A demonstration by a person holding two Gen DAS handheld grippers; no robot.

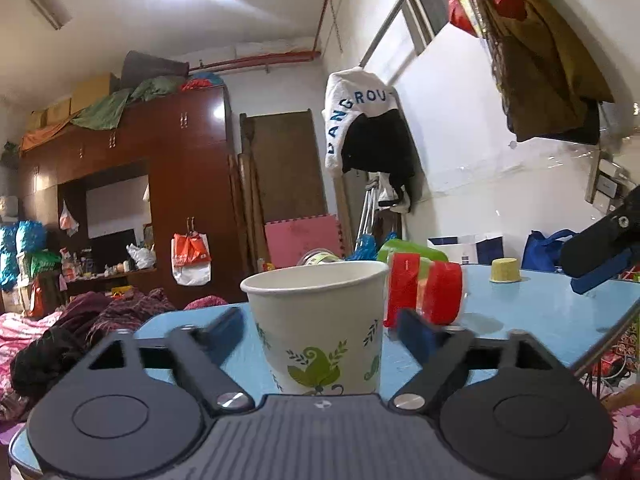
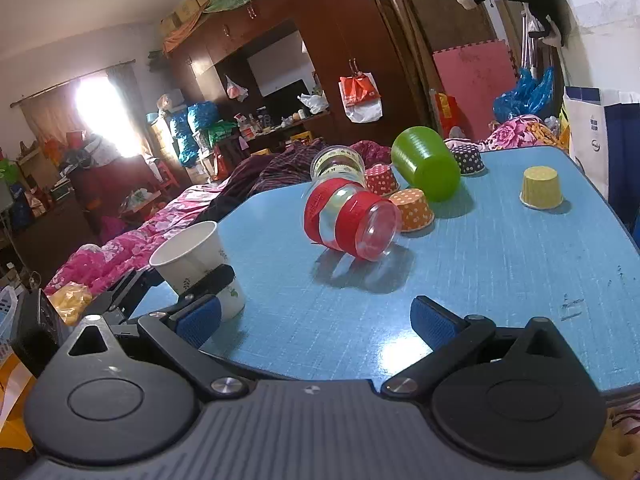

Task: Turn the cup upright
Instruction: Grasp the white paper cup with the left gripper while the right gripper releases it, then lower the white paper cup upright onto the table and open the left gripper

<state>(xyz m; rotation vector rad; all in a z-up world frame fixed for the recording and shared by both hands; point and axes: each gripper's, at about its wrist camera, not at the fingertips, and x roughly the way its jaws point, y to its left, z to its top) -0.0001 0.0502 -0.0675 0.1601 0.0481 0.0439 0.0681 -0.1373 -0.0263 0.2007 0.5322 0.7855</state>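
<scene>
A white paper cup (image 1: pixel 320 320) with green leaf print stands upright, mouth up, on the blue table (image 1: pixel 532 316). My left gripper (image 1: pixel 324 330) is open, its blue pads on either side of the cup with gaps to the cup wall. In the right wrist view the same cup (image 2: pixel 192 258) stands at the table's left edge with the left gripper's finger (image 2: pixel 212 280) beside it. My right gripper (image 2: pixel 316 322) is open and empty above the table's near edge. It shows at the far right of the left wrist view (image 1: pixel 600 256).
A clear cup with red bands (image 2: pixel 350 218) lies on its side mid-table, another clear cup (image 2: pixel 340 164) behind it. A green cup (image 2: pixel 426 162) lies on its side. Small dotted paper cups (image 2: pixel 412 210) and a yellow one (image 2: pixel 540 187) sit upside down. A bed with pink bedding (image 2: pixel 120 248) lies left.
</scene>
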